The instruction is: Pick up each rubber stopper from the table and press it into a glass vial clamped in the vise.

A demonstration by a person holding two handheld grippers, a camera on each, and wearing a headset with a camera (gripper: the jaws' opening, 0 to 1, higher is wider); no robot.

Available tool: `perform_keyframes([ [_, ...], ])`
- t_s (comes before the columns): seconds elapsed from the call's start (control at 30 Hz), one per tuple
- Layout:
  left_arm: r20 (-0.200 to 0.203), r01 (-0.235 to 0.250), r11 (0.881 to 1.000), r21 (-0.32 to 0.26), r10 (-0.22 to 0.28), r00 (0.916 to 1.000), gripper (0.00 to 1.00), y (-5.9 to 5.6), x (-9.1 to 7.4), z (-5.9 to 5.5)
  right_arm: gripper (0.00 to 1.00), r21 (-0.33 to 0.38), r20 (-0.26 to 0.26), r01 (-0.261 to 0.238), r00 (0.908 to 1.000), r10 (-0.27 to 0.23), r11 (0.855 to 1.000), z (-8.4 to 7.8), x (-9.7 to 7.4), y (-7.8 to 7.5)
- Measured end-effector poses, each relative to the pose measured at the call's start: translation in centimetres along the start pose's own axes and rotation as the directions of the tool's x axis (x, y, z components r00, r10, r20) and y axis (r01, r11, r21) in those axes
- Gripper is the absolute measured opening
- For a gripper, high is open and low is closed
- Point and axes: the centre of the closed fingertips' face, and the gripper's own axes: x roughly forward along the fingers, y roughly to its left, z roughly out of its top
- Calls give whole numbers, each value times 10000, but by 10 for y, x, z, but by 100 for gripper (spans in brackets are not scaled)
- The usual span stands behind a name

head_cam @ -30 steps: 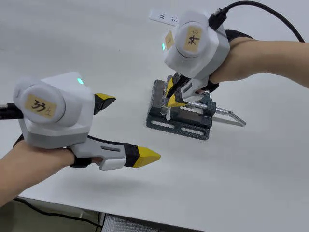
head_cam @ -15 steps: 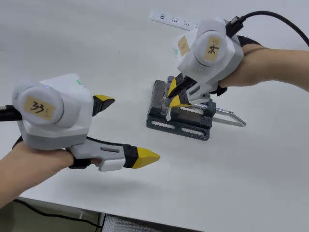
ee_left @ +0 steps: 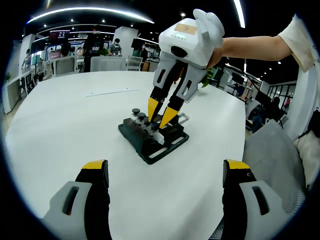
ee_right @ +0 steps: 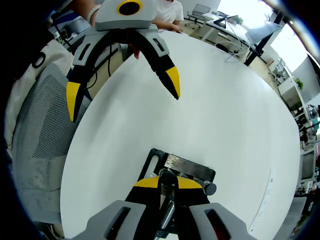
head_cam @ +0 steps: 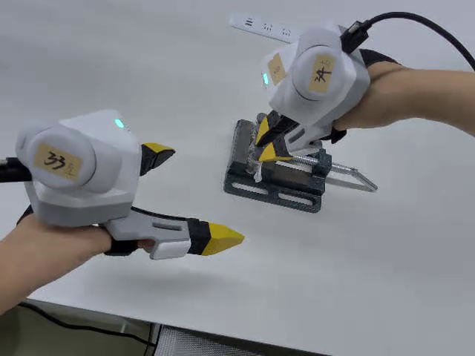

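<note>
A dark vise (head_cam: 276, 191) stands on the white table (head_cam: 148, 74), right of centre. My right gripper (head_cam: 266, 143) points down onto its left end, jaws nearly together. In the right gripper view a black rubber stopper (ee_right: 167, 176) sits between that gripper's (ee_right: 168, 183) yellow tips, on top of the vise (ee_right: 192, 169). The left gripper view shows the vise (ee_left: 150, 142) holding a row of vials capped with black stoppers (ee_left: 135, 111), and the right gripper (ee_left: 161, 111) at that row. My left gripper (head_cam: 191, 195) hovers at lower left, open and holding nothing, well apart from the vise.
A white power strip (head_cam: 263, 28) lies at the far side of the table. The vise's screw handle (head_cam: 355, 176) sticks out to the right. The table's near edge (head_cam: 223, 337) runs below my left gripper. Chairs and people are in the background (ee_left: 100, 45).
The right gripper's body has swung right and tilted while its tips stayed at the vise's left end. The left gripper has hardly moved.
</note>
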Motion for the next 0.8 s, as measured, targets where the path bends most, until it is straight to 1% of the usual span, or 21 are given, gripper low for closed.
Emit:
perform_keyframes([
  [0.07,-10,5,10000,-3,-5,10000,94,0,0,0,4,6,-53,11,10000,-11,10000,0,0,1],
  [0.1,-12,18,10000,-8,-18,10000,94,0,0,-1,4,131,-126,15,9999,-14,9999,0,0,1],
  [0.13,-15,25,10000,-9,-25,10000,94,0,1,-1,4,316,-179,3,9998,2,9995,0,0,1],
  [0.2,-11,56,10000,-14,-56,10000,94,-1,1,0,4,910,-346,-58,9994,90,9958,1,1,0],
  [0.27,-20,74,10000,29,-74,10000,94,-2,2,0,4,844,-448,-67,9989,105,9964,3,3,-3],
  [0.33,0,98,10000,6,-98,10000,94,-2,2,1,4,1092,-615,-89,9980,157,9940,3,2,-2],
  [0.4,26,90,10000,21,-90,10000,94,-2,3,2,4,1319,-653,-178,9975,266,9911,4,2,-2],
  [0.43,24,111,9999,8,-111,9999,94,-2,3,1,4,1554,-714,-274,9967,389,9875,4,2,-2],
  [0.5,11,114,9999,14,-114,9999,94,-2,3,1,4,1804,-862,-454,9944,617,9825,4,2,-3],
  [0.57,11,133,9999,-9,-133,9999,94,-3,3,1,3,1841,-1081,-538,9913,746,9814,5,3,-4],
  [0.67,24,119,9999,-29,-119,9999,94,-3,2,0,3,1515,-1599,-493,9844,737,9872,6,4,0],
  [0.73,34,60,10000,-60,-60,10000,94,-2,1,0,3,1496,-1663,-457,9835,707,9877,6,5,1],
  [0.77,57,52,9999,-106,-52,10000,94,-2,1,0,3,1707,-1710,-396,9828,692,9845,5,5,-1],
  [0.8,52,49,9999,-112,-49,10000,94,-2,1,0,3,1706,-1693,-412,9831,704,9845,4,5,-2],
])
